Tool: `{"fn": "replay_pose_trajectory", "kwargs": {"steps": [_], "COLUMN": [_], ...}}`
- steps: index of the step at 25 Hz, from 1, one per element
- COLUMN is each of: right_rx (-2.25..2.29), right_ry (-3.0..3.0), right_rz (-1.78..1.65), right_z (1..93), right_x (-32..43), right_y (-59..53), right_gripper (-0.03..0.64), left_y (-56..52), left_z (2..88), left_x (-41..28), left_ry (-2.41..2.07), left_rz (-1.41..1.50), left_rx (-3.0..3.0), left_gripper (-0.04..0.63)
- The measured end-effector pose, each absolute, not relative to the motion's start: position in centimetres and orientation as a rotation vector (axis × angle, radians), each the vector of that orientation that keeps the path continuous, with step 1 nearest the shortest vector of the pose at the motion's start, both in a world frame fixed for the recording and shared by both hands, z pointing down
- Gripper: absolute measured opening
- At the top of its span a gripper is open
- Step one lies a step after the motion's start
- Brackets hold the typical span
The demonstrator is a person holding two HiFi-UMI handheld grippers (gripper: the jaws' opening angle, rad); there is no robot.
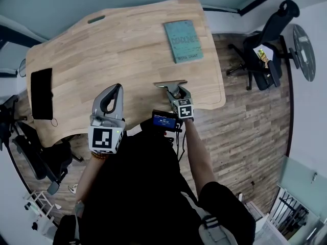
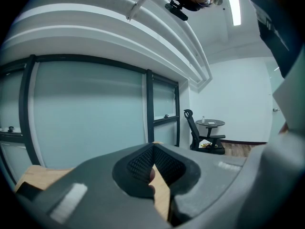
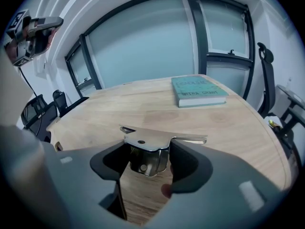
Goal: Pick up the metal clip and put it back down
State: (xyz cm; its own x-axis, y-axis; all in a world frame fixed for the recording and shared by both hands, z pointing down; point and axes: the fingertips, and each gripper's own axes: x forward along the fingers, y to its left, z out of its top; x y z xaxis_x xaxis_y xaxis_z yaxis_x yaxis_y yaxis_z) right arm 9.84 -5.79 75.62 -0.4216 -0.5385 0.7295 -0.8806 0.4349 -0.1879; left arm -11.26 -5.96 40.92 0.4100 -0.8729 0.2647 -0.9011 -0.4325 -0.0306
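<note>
The right tool point(image 3: 149, 151) was closed on the metal clip point(image 3: 148, 138), gripping its folded body from both sides, with the flat lever reaching out past the tips. The clip was over the bench point(image 1: 127, 40), close to the near edge and towards the right corner; whether it touched the wood could not be told. This looked like the set-down: best to lower it straight until the base rested flat, then ease the tool open without dragging. The left tool point(image 2: 153, 149), pinched together and empty, was clear at the left
</note>
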Motion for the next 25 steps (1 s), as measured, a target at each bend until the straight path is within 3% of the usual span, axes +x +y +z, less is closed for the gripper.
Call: {"fn": "replay_pose_trajectory", "kwargs": {"steps": [25], "right_rx": [1.149], "right_ry": [-1.996], "right_rz": [0.739], "right_z": [77.9], "right_x": [10.4], "right_y": [-4.9], "right_gripper": [0.288], "left_y": [-5.6], "left_z": [41.3], "left_x": [-11.9], "left_ry": [-1.620], "left_rz": [0.363], "left_rx": [2.520], "left_gripper": [0.000]}}
